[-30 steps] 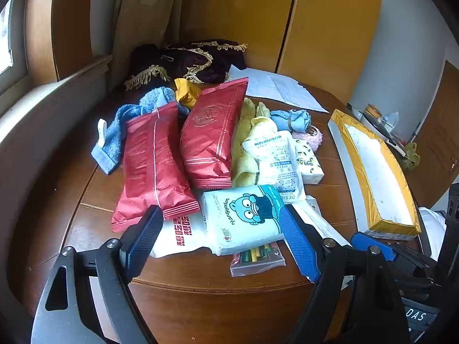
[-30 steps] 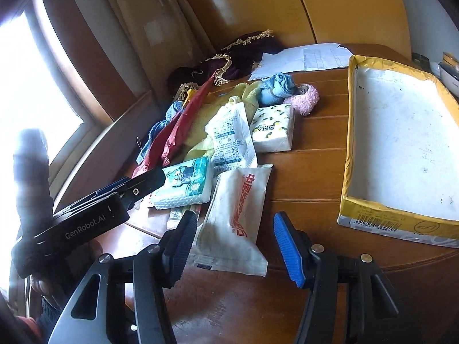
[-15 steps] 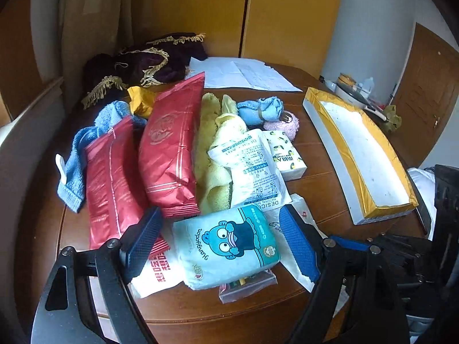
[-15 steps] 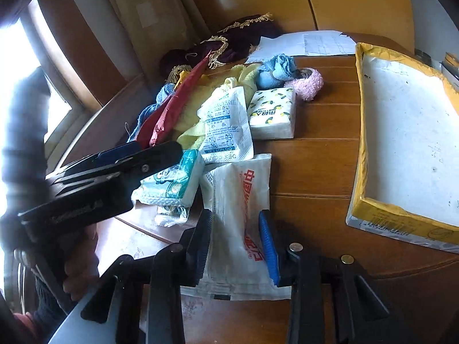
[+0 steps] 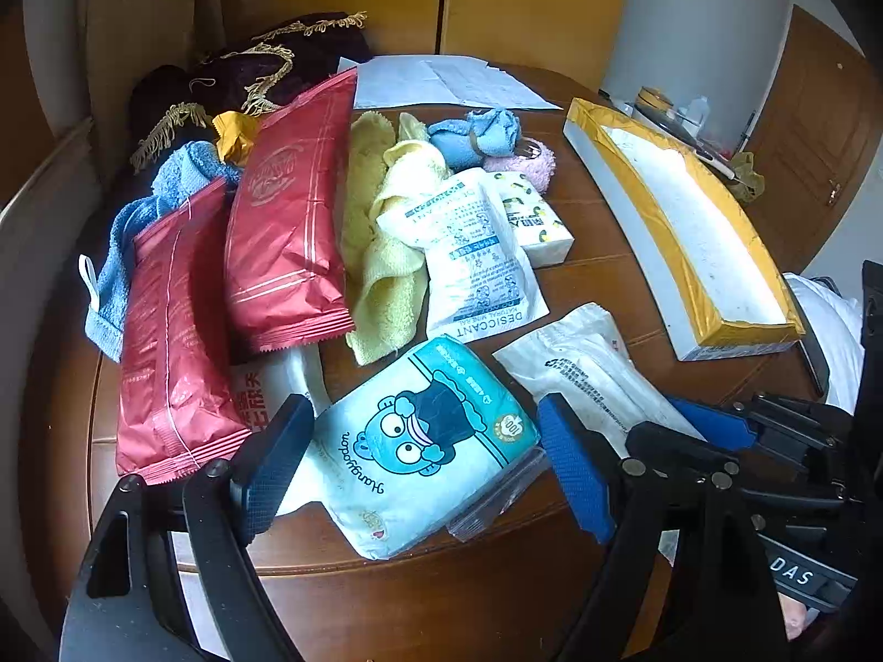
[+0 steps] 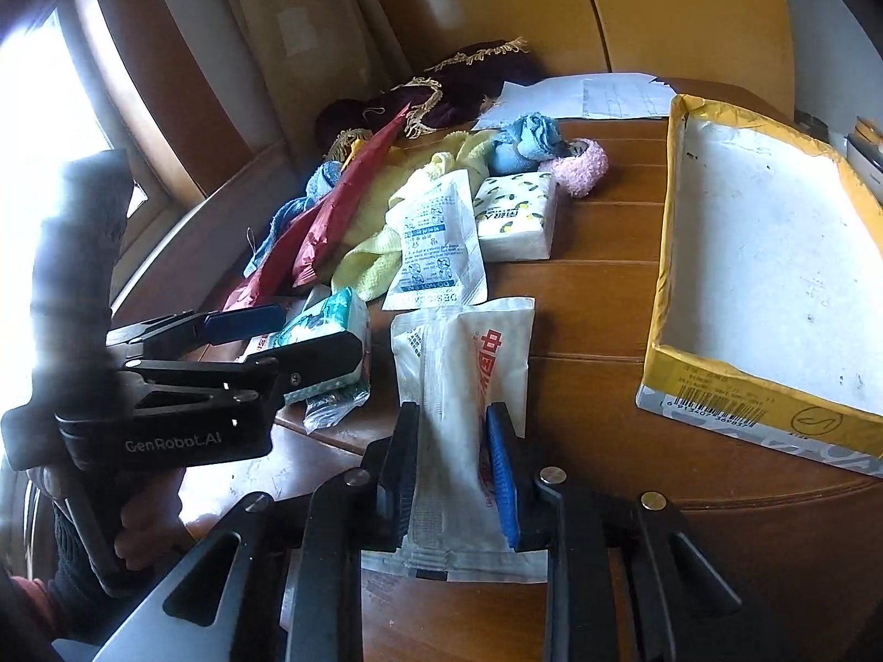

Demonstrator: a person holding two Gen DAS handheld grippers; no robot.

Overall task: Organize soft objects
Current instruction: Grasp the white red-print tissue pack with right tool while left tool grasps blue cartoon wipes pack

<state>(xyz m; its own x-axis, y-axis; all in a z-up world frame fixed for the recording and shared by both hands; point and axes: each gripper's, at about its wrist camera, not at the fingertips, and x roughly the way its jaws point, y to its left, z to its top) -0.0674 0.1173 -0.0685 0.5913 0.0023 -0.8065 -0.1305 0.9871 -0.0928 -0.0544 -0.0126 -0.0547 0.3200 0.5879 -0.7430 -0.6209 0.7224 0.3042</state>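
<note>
The right claw (image 6: 450, 474) is clenched on the near end of a white packet with red characters (image 6: 463, 364), which lies on the wooden bench (image 6: 585, 331) just beside the yellow-edged cardboard tray (image 6: 657, 325). The left claw (image 5: 419, 469) is spread wide, its fingers either side of a light blue cartoon tissue pack (image 5: 419, 441) without pinching it. Behind lie a desiccant pouch (image 5: 469, 254), a yellow cloth (image 5: 386, 276) and two red bags (image 5: 287, 220).
</note>
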